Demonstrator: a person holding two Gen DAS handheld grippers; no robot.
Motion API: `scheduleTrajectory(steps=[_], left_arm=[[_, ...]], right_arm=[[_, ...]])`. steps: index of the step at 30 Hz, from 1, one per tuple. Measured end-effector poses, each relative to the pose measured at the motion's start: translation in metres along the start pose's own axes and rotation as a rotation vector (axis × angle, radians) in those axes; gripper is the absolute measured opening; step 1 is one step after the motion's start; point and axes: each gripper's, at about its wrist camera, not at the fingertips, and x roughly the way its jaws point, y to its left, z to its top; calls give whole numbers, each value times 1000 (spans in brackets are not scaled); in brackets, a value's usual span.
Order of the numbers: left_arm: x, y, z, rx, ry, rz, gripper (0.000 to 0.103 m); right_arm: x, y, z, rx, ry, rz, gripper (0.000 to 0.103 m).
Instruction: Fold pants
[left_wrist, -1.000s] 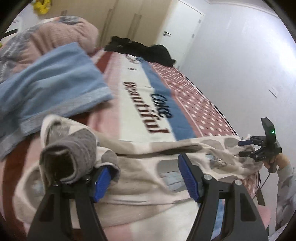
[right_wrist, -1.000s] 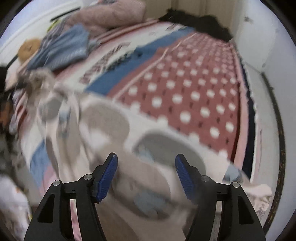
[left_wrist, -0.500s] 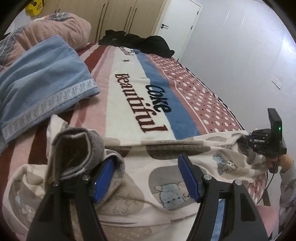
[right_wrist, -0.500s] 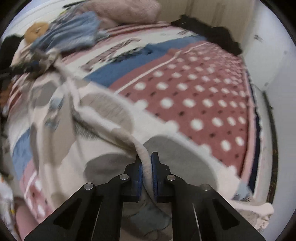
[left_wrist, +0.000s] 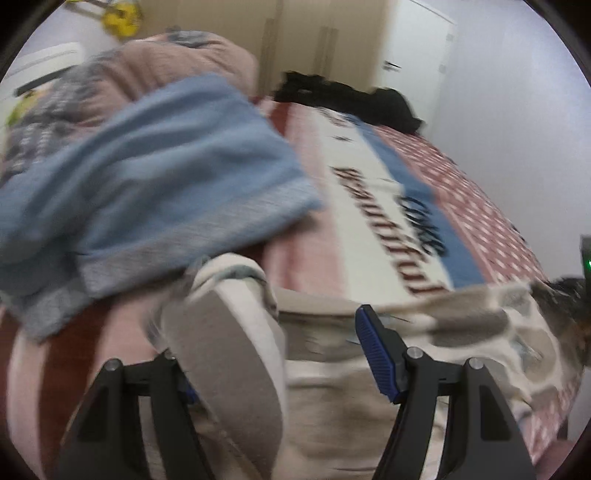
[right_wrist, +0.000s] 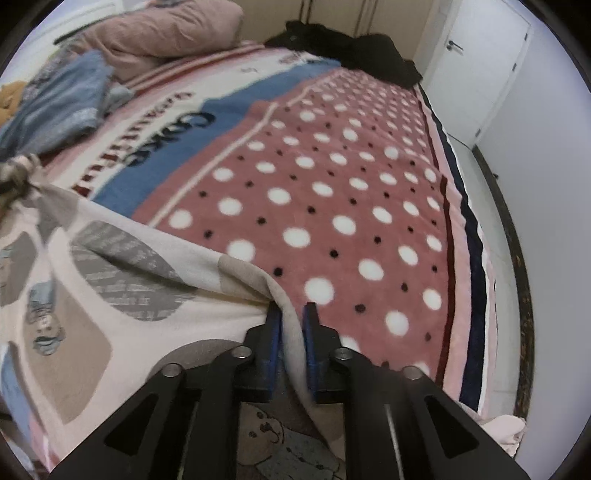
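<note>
The pants (right_wrist: 92, 295) — cream, printed with grey patches and small cartoon figures — lie stretched across the near end of the bed (right_wrist: 332, 192), over its dotted blanket. In the right wrist view a ridge of their fabric stands between the jaws of the right gripper (right_wrist: 291, 325); the jaws have just been opening from a tight pinch, and a slim gap shows beside the cloth, so the pads look loosened rather than pressing (the near part of the fold is hidden under the gripper body). In the left wrist view the left gripper (left_wrist: 273, 362) has its jaws well apart, with a rolled grey cuff of the pants (left_wrist: 229, 362) draped over the left-hand jaw and covering its pad; the right-hand pad stands clear above flat fabric. That view is smeared by motion, so I cannot tell whether the cuff only rests on the jaw. Beyond lie a blue towel (left_wrist: 155, 177), a pink pillow (right_wrist: 162, 33) and dark clothes (right_wrist: 351, 48) — the blanket's lettering is blurred.
</note>
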Motion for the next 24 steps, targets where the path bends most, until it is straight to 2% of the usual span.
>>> scheduleTrajectory(steps=[2,8,11,12,14,16,21,24], left_arm=[[-4,16,3,-21,-6,40,66],[-27,66,3,-115,-17,163,66],[-39,84,-11,-158,-5,201,66],[-43,87,-15,-161,-6,184,66],[-48,98,-25,-215,3,51,66],[-46,105,-30,-274,19,-32,67],[-26,115,-40,-356,64,-147,69],[-17,119,-38,-418,28,-156,69]], right_arm=[[4,-2,-1,14,12,-43,32],[-23,-18,-4,102,-32,-15,45],[-46,-19,-15,120,-59,-4,46],[-50,-18,-16,126,-63,-1,47],[-60,-18,-24,142,-73,13,47],[-65,-16,-31,149,-75,30,47],[-72,-7,-42,158,-89,58,47],[-76,-2,-47,163,-102,74,47]])
